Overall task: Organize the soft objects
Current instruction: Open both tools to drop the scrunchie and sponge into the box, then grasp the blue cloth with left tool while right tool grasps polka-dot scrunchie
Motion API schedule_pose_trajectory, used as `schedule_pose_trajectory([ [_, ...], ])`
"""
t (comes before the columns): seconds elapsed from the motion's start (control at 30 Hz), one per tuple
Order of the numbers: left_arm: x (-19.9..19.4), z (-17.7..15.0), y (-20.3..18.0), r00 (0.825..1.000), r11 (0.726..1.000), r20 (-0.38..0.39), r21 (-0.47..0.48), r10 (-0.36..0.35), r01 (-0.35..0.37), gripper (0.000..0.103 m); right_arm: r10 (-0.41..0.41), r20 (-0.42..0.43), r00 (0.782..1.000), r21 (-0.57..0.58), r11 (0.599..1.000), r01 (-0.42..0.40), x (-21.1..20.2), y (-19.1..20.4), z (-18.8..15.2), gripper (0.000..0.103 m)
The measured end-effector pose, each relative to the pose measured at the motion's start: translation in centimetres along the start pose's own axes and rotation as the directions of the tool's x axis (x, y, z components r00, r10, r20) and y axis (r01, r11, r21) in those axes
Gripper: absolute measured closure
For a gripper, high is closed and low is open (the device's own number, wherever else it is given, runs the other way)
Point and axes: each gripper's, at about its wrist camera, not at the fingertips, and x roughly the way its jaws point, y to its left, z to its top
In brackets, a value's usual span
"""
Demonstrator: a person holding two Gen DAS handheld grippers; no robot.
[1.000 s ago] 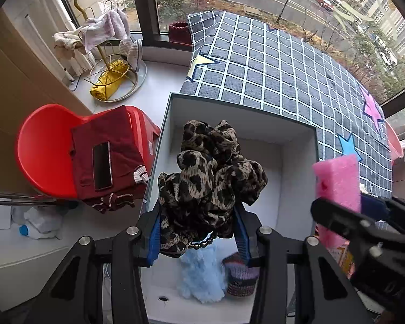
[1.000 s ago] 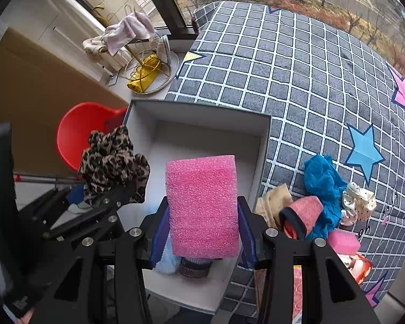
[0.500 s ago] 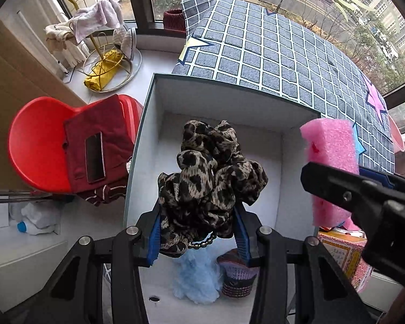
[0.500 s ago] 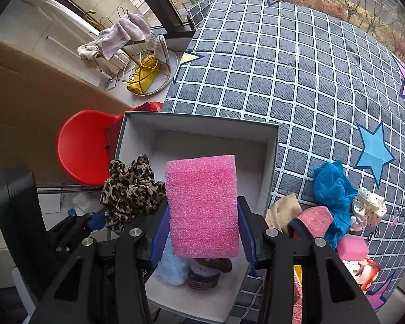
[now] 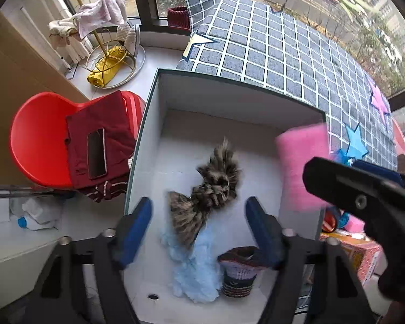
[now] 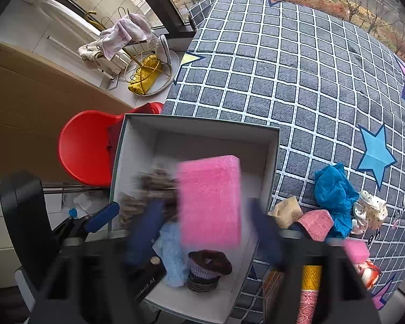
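Note:
Both grippers hang over the open white box (image 5: 148, 124). My left gripper (image 5: 198, 226) has its jaws opening, the blue pads far apart. The leopard scrunchie (image 5: 213, 186) is free of them and blurred, dropping into the box above a light blue fluffy piece (image 5: 194, 267) and a striped knitted piece (image 5: 239, 275). My right gripper (image 6: 205, 232) also has its jaws opening. The pink sponge (image 6: 210, 199) is between its blurred pads with gaps on both sides, loose over the box (image 6: 197, 128). In the left wrist view, the pink sponge (image 5: 301, 167) shows at the box's right wall.
A checked bedspread (image 6: 297, 81) lies under and beyond the box. On it to the right are a blue cloth (image 6: 333, 189), a dotted scrunchie (image 6: 370, 213), a beige piece (image 6: 286, 210) and pink sponges (image 6: 317, 222). A red chair (image 5: 37, 140) with a phone stands left.
Both grippers opened. The leopard scrunchie left the left pads and is falling into the box. The pink sponge came free of the right pads.

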Motion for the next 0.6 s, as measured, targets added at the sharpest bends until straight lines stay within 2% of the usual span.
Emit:
schedule_pose_trajectory([
  [0.1, -0.6, 0.1, 0.0, 1.0, 1.0, 0.015, -0.007, -0.015, 0.016, 0.019, -0.003, 0.014, 1.0, 0.006, 1.0, 0.003, -0.4, -0.2, -0.1, 0.018],
  [0.13, -0.6, 0.0, 0.0, 1.0, 1.0, 0.014, -0.009, -0.024, 0.024, 0.015, -0.01, 0.017, 1.0, 0.009, 1.0, 0.01, -0.5, -0.2, -0.2, 0.016],
  [0.17, -0.7, 0.1, 0.0, 0.999, 0.999, 0.011, -0.018, -0.039, 0.039, 0.008, -0.018, 0.02, 1.0, 0.01, 1.0, 0.018, -0.6, -0.2, -0.2, 0.008],
  [0.23, -0.6, -0.1, 0.0, 0.999, 0.998, 0.011, -0.029, -0.053, 0.053, 0.001, -0.043, 0.026, 0.999, 0.017, 0.999, 0.043, -0.8, -0.4, -0.2, 0.001],
  [0.6, -0.5, -0.6, -1.3, 0.998, 0.998, 0.018, -0.002, -0.06, 0.06, 0.0, -0.033, 0.036, 0.999, 0.042, 0.999, 0.032, -2.0, -1.3, -0.8, 0.001],
])
